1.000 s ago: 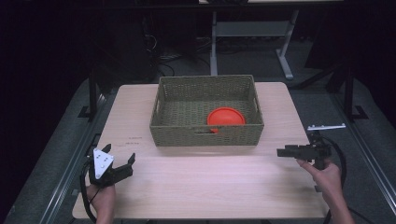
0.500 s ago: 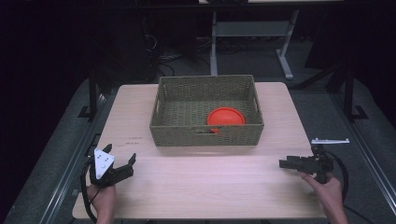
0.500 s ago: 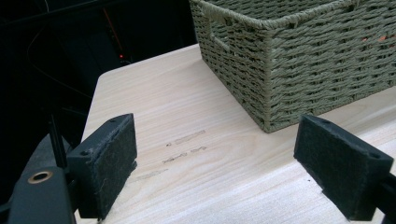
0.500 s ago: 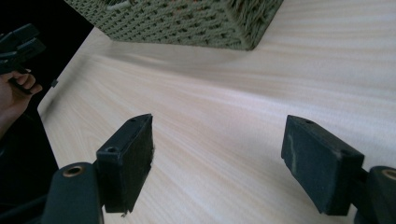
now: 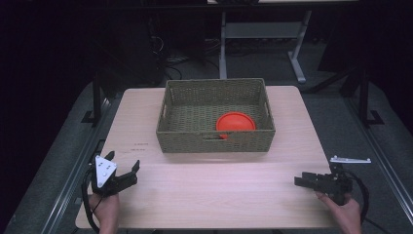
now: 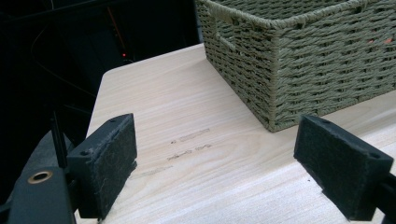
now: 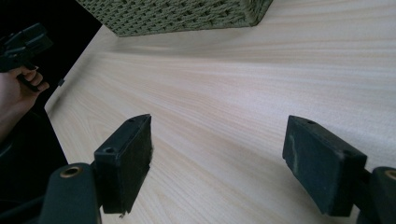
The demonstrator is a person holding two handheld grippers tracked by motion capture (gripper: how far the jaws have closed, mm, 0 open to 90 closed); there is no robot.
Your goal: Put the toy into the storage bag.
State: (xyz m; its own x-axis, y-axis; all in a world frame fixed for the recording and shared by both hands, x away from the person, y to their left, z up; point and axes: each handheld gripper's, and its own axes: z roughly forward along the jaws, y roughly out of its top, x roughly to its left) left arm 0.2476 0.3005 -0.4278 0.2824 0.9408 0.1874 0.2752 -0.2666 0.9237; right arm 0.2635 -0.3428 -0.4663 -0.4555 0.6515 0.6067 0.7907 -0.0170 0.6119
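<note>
Holding spread jaws, left gripper [image 5: 124, 174] and right gripper [image 5: 303, 181] flank the basket [image 5: 215, 141].

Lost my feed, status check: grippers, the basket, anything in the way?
Left gripper open, right gripper open, both empty. Orange round dish inside woven olive basket. Wooden table between grippers bare.

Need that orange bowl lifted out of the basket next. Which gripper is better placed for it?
Right, probably. The orange bowl lies in the basket's right half, on the right gripper's side. Both grippers are open, empty and near the front edge.
</note>
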